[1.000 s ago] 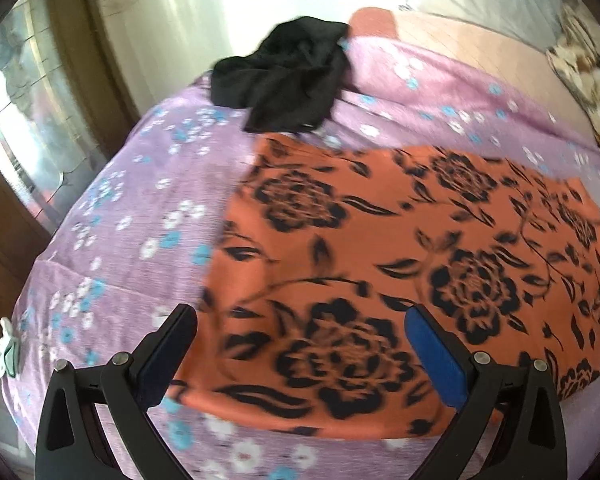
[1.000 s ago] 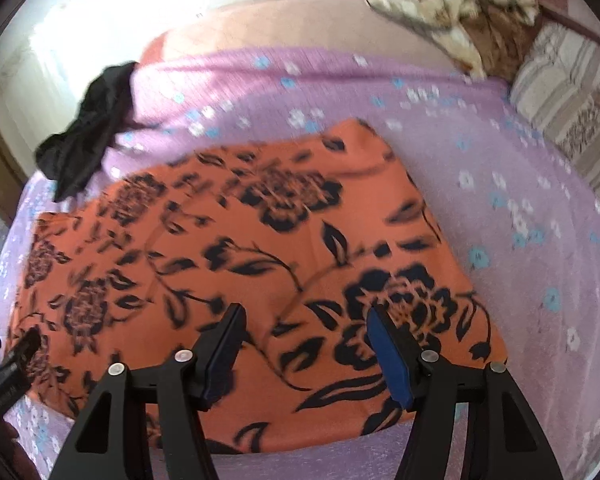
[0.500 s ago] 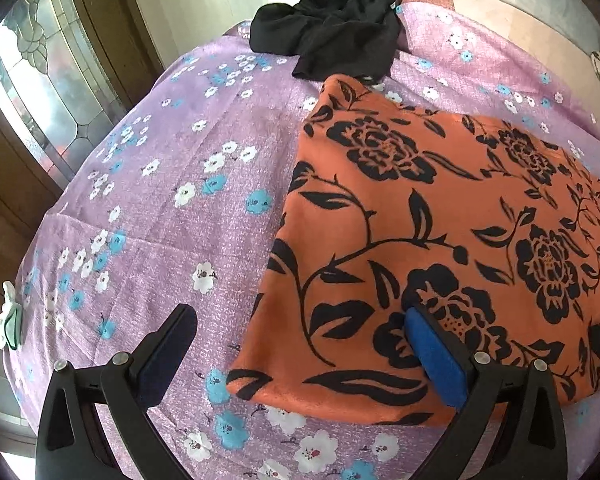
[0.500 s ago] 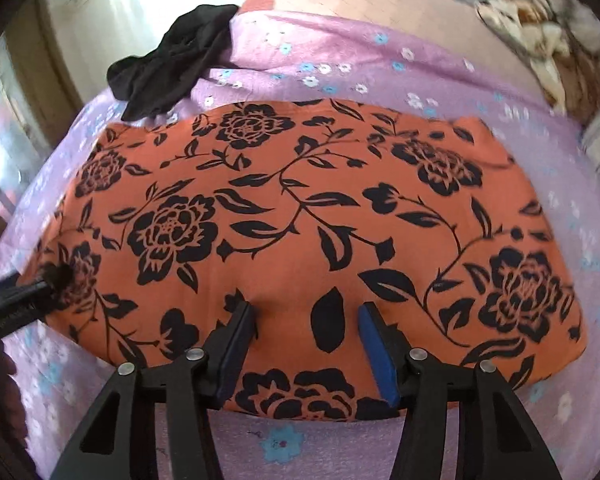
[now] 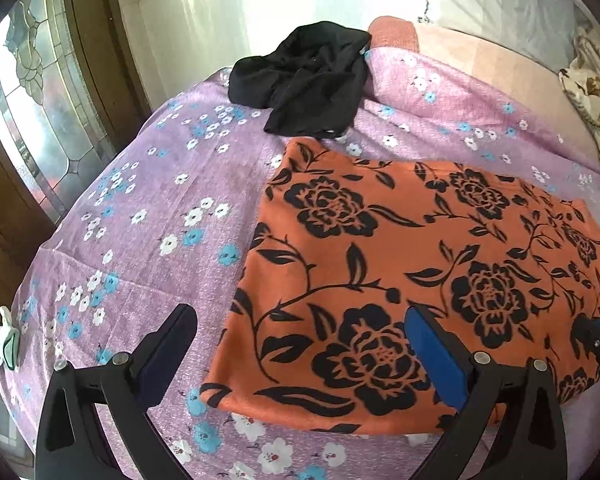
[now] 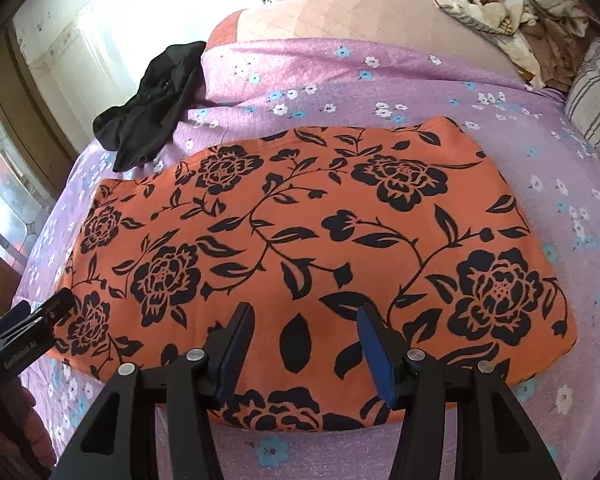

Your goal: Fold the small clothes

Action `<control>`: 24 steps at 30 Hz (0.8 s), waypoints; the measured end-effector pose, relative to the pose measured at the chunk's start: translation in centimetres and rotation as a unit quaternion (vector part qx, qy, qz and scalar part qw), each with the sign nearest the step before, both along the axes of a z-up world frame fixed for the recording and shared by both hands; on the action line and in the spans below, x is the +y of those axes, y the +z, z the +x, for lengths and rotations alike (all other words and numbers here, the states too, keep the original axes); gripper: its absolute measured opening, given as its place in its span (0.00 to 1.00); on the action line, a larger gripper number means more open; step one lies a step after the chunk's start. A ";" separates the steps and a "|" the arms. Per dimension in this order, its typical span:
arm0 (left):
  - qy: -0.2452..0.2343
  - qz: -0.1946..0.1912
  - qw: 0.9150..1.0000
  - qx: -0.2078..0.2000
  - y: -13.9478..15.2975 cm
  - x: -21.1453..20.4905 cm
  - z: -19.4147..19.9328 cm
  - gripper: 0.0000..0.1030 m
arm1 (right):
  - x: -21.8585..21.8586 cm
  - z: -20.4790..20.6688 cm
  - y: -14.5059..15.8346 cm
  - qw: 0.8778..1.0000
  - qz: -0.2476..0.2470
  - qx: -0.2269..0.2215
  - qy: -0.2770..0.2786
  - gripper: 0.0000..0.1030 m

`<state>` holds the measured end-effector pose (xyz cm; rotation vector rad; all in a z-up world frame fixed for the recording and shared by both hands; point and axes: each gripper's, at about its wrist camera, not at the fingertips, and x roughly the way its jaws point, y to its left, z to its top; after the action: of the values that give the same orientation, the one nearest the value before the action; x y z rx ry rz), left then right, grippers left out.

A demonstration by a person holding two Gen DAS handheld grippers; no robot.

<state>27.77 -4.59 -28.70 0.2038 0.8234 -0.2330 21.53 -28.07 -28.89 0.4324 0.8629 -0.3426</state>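
An orange garment with black flowers (image 5: pixel 412 264) lies flat on the purple flowered bedsheet (image 5: pixel 148 216); it also shows in the right wrist view (image 6: pixel 300 232). My left gripper (image 5: pixel 300 352) is open and empty above the garment's near left corner. My right gripper (image 6: pixel 304 344) is open and empty above the middle of the garment's near edge. A crumpled black garment (image 5: pixel 308 80) lies behind the orange one, also in the right wrist view (image 6: pixel 156 108). The left gripper's tip shows at the left of the right wrist view (image 6: pixel 28 324).
A glass-panelled door (image 5: pixel 32 128) stands to the left of the bed. A crumpled patterned blanket (image 6: pixel 508 4) and a striped pillow (image 6: pixel 596 100) lie at the far right. A peach sheet (image 6: pixel 340 20) covers the bed's far part.
Both grippers have drawn back a little towards the near edge of the bed. The left view has swung right again. The orange garment has not moved.
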 end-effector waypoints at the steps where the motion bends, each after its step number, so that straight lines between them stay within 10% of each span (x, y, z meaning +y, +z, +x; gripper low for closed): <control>1: -0.003 -0.001 1.000 -0.002 0.1 -0.2 -0.1 1.00 | -0.1 0.0 0.0 1.000 0.000 0.000 -0.002 0.55; 24: -0.044 0.001 0.999 -0.007 0.2 -2.7 -1.5 1.00 | -2.1 -0.4 -1.5 0.999 0.030 0.028 -0.023 0.55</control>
<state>26.23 -7.28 -28.49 0.2430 0.8019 -0.3142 21.15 -30.19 -30.40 0.5011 0.9199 -0.3728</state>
